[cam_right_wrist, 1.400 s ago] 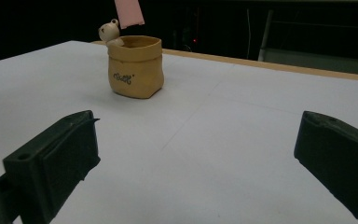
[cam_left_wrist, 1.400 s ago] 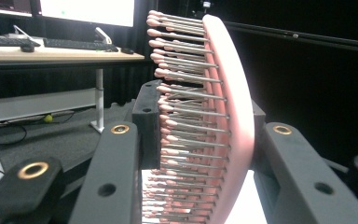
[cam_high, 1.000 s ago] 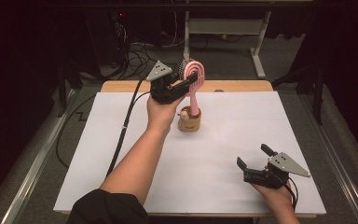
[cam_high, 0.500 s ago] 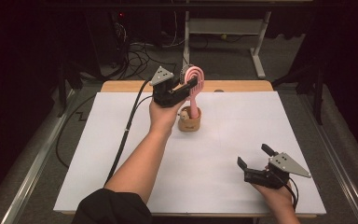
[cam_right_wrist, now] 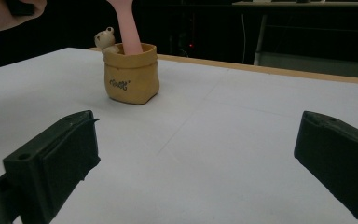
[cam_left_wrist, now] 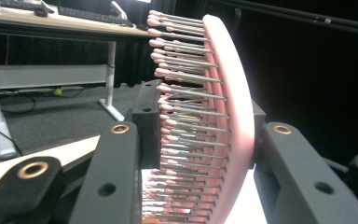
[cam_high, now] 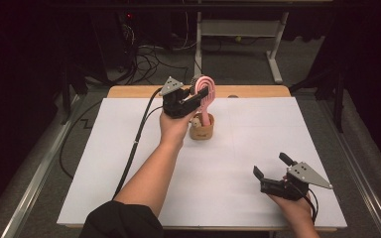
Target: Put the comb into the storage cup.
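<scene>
From above, the left gripper (cam_high: 201,94) clamps a pink hairbrush (cam_high: 206,91) whose handle stands in a tan pot (cam_high: 201,129) (sack-shaped) at the table's (cam_high: 129,148) far middle. Close up, the brush's bristles are thin, round-tipped pins. The right gripper (cam_high: 273,171) rests near right, jaws wide, empty.

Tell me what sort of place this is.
Probably a lab or workshop set up for recording. A table covered in white stands on grey carpet among loose cables and a height-adjustable desk frame, and each hand works a cabled hand-held gripper, the left hand-held gripper clamping a pink hairbrush.
</scene>
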Tool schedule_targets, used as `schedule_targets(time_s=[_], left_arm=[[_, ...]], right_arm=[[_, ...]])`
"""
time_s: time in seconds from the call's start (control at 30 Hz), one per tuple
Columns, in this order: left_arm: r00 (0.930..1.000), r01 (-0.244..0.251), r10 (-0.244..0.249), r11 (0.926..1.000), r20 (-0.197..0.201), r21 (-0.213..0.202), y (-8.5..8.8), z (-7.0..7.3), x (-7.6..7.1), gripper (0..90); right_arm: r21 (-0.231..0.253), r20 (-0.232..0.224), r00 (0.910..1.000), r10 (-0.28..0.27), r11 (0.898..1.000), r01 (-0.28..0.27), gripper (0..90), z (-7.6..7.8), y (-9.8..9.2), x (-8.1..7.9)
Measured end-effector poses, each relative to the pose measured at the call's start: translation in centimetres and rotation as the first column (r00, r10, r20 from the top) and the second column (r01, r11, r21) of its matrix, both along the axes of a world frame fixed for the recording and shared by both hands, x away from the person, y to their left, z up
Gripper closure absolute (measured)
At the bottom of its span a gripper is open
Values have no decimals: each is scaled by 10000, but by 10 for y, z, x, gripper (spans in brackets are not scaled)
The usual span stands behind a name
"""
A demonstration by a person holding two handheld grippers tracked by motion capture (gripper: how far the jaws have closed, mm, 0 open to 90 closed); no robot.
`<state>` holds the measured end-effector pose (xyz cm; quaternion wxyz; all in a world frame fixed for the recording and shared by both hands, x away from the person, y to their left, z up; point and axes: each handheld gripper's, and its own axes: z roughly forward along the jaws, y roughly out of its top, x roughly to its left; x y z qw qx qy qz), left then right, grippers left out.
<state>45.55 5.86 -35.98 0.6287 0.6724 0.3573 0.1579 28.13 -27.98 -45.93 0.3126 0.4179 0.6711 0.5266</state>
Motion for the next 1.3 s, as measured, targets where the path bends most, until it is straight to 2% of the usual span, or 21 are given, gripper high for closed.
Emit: schedule_targets(time_s=[0.13,0.2,0.33,0.53,1.3], left_arm=[[10000,47,-47,10000,-21,30,0,-2,-1,636],[10000,83,-84,9999,-31,-107,-1,-4,-1,636],[9999,45,-46,10000,-95,-26,0,-8,0,636],[9998,118,-122,9997,-182,-222,1,-13,1,637],[9997,159,-164,9996,-196,-246,-3,-15,2,635]], right_arm=[[7,35,10000,-28,10000,28,4,1,0,-1],[-19,26,10000,-25,10000,25,4,0,0,0],[-25,11,10000,-16,10000,16,4,0,1,0],[-53,-11,10000,5,10000,-5,4,0,1,-1],[-94,-26,10000,73,9999,-73,4,-1,1,-2]])
